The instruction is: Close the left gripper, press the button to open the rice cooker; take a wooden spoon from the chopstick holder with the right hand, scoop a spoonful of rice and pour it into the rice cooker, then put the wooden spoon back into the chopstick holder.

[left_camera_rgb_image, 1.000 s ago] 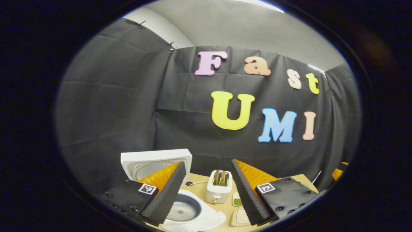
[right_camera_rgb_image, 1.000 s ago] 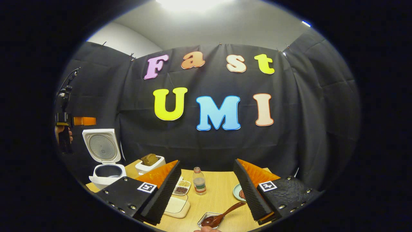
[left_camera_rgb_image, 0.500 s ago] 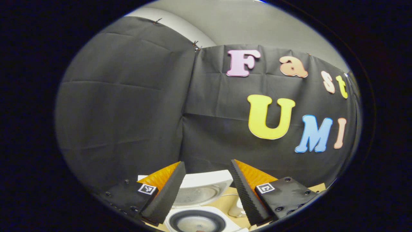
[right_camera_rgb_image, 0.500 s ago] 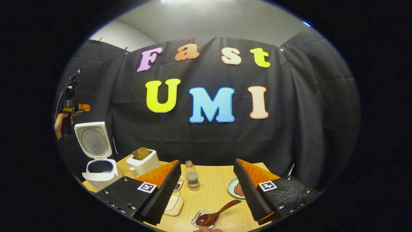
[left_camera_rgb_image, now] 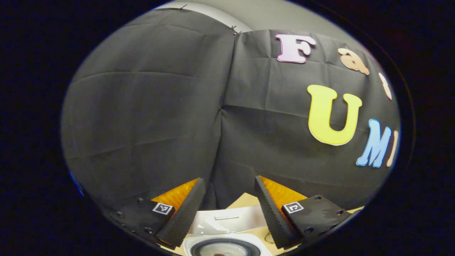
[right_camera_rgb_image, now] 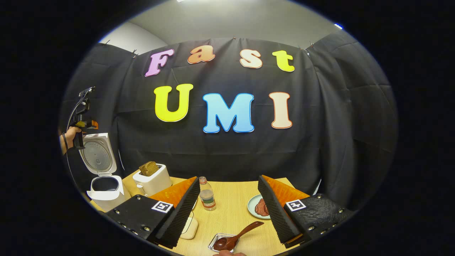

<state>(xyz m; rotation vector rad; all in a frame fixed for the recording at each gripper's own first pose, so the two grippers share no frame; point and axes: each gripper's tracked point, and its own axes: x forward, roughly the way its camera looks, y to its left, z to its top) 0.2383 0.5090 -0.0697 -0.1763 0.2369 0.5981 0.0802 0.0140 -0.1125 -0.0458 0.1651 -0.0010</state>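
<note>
The white rice cooker [right_camera_rgb_image: 103, 192] stands open at the table's left end, its lid [right_camera_rgb_image: 96, 153] upright. A hand holds my left gripper [right_camera_rgb_image: 84, 123] beside the top of that lid. In the left gripper view, my left gripper [left_camera_rgb_image: 229, 179] is open with nothing in it, above the lid's edge [left_camera_rgb_image: 227, 220] and the inner pot [left_camera_rgb_image: 224, 249]. A dark wooden spoon [right_camera_rgb_image: 239, 235] lies with its bowl in a small shiny tray [right_camera_rgb_image: 214, 245] on the near table. My right gripper [right_camera_rgb_image: 228, 178] is open above it, apart from the spoon.
On the wooden table [right_camera_rgb_image: 231, 213] stand a white toaster [right_camera_rgb_image: 153, 181] with bread, a small bottle [right_camera_rgb_image: 206, 195], a pale green plate [right_camera_rgb_image: 253, 210] with brownish food and a cream box [right_camera_rgb_image: 188, 227]. Part of a hand [right_camera_rgb_image: 227, 253] shows at the bottom edge.
My left gripper has swung left and moved in over the open cooker, so the toaster has left its view. My right gripper has shifted slightly; the spoon still lies in the tray.
</note>
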